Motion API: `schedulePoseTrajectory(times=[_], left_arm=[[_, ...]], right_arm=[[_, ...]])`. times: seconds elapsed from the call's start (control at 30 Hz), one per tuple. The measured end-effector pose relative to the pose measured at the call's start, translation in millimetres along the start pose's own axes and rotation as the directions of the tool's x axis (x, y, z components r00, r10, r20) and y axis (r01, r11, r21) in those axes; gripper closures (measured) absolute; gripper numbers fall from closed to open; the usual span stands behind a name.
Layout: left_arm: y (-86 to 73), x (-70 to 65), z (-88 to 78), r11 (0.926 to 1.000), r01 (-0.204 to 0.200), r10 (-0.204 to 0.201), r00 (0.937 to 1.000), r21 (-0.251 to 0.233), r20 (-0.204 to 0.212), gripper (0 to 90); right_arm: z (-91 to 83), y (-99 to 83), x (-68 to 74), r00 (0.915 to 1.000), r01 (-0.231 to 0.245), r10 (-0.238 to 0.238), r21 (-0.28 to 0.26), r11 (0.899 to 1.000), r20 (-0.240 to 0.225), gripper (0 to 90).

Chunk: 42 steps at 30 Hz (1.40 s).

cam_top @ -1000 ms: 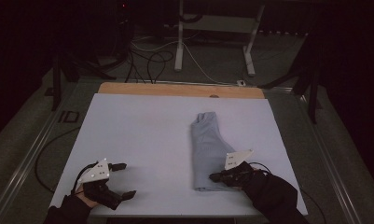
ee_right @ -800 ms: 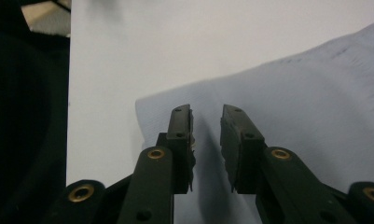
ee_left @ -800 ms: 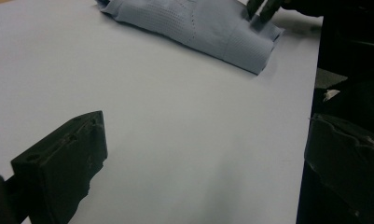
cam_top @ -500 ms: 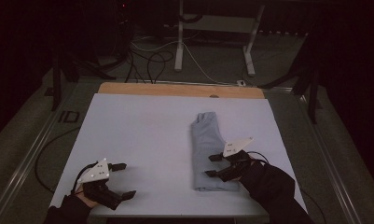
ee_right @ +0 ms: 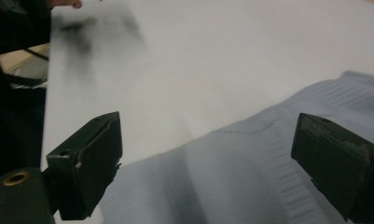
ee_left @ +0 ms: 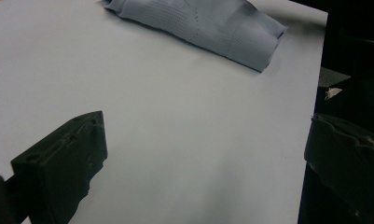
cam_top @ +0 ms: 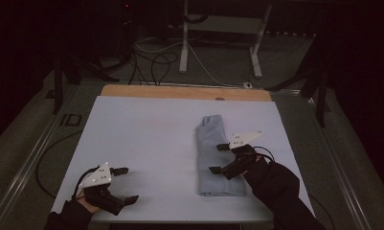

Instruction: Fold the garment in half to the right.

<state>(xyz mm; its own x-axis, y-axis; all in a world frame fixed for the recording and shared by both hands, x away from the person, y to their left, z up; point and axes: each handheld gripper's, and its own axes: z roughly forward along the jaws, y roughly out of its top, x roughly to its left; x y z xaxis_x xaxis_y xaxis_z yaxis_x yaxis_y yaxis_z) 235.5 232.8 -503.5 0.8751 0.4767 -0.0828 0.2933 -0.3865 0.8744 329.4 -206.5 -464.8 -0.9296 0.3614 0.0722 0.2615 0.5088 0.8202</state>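
- Cloth [cam_top: 217,157], pale blue-grey and folded into a long narrow strip, lies on the right half of the white table [cam_top: 146,139], running from near me toward the far side.
- Ribbed knit shows up close, so I judge it soft, light and floppy; it will sag and may unfold if I lift it by a single layer.
- Best hold, I reckon, is at the near end or along a folded edge, pinching through all the layers at once.
- My right gripper [cam_top: 219,158] hovers over the strip's middle, jaws having just been opening and now spread wide, fabric below them but nothing pinched.
- In the right gripper view both black jaws stand well apart above the knit, pads off it.
- My left gripper [cam_top: 125,185] sits at the near left corner of the table, well apart from the cloth, jaws wide and empty.
- Beyond the table's wooden far edge [cam_top: 185,92], cables and a white stand on the dark floor.
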Motion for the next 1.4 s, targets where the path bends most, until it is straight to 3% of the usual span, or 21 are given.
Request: schedulePoseTrajectory(times=[0.4, 0.87, 1.0, 1.13, 1.4], left_arm=[[0.8, 1.1, -2.5, 1.0, 0.008, -0.008, 0.9995, -0.005, -0.031, 0.5], [-1.9, 2.8, -3.1, 1.0, 0.008, -0.008, 0.9992, -0.003, -0.039, 0.5], [-2.4, 2.6, -2.6, 1.0, 0.005, -0.005, 0.9991, 0.002, -0.041, 0.5], [-3.1, 2.8, -2.5, 1.0, 0.003, -0.003, 0.999, 0.007, -0.045, 0.5], [-4.9, 4.1, -1.9, 0.9999, 0.008, -0.007, 0.9981, 0.012, -0.062, 0.5]], right_arm=[[-26.3, -14.9, -8.6, 0.9946, -0.028, 0.034, -0.06, 0.998, 0.098, 9.1], [-51.5, -60.2, -10.7, 0.9737, -0.088, 0.098, -0.058, 0.994, 0.206, 9.1], [-56.2, -72.6, -7.5, 0.9669, -0.11, 0.125, -0.08, 0.991, 0.222, 9.1], [-58.2, -84.8, -3.2, 0.967, -0.124, 0.146, -0.117, 0.985, 0.208, 9.1], [-54.4, -101.4, 8.4, 0.964, -0.137, 0.156, -0.099, 0.986, 0.215, 9.1]])
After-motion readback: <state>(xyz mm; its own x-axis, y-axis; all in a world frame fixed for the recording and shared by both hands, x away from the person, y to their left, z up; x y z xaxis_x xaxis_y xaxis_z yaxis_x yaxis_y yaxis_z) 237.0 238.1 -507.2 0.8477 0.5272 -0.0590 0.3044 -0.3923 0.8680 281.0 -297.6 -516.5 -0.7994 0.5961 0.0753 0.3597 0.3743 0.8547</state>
